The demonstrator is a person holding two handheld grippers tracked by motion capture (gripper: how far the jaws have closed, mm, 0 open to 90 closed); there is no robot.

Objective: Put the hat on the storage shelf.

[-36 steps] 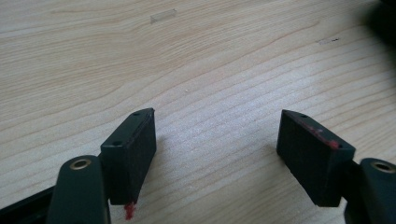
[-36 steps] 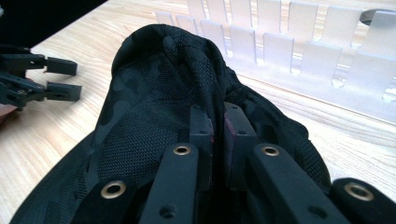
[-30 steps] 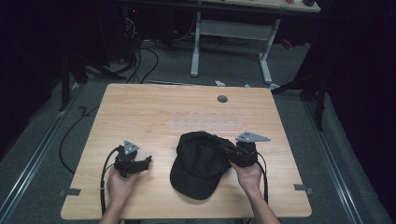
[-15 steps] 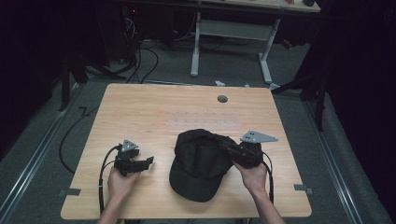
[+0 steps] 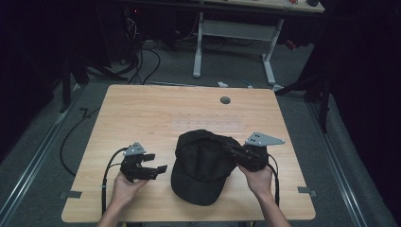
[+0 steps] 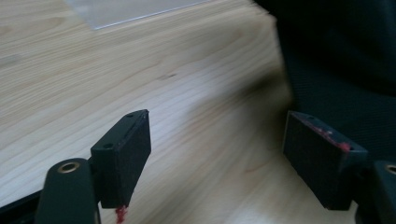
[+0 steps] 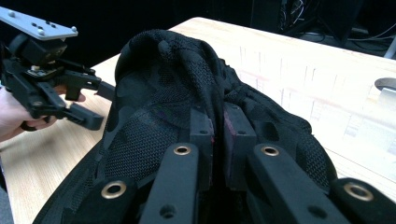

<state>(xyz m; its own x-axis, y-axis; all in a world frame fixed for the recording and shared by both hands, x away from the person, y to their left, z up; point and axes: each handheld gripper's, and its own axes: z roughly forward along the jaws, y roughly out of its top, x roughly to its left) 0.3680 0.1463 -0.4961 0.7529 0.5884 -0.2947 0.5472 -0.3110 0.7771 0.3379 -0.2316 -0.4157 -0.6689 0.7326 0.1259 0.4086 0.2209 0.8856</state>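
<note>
caps: 1 (black) (image 5: 201, 163) | claws: 2 | right claw (image 7: 215, 135) pinching cap

Two black handheld grippers, bare forearms
Left gripper (image 5: 156, 169) and right gripper (image 5: 234, 150) each carry a grey three-cornered plate and a trailing black cable; brass-ringed screw holes, red smears on the blocky jaws
</note>
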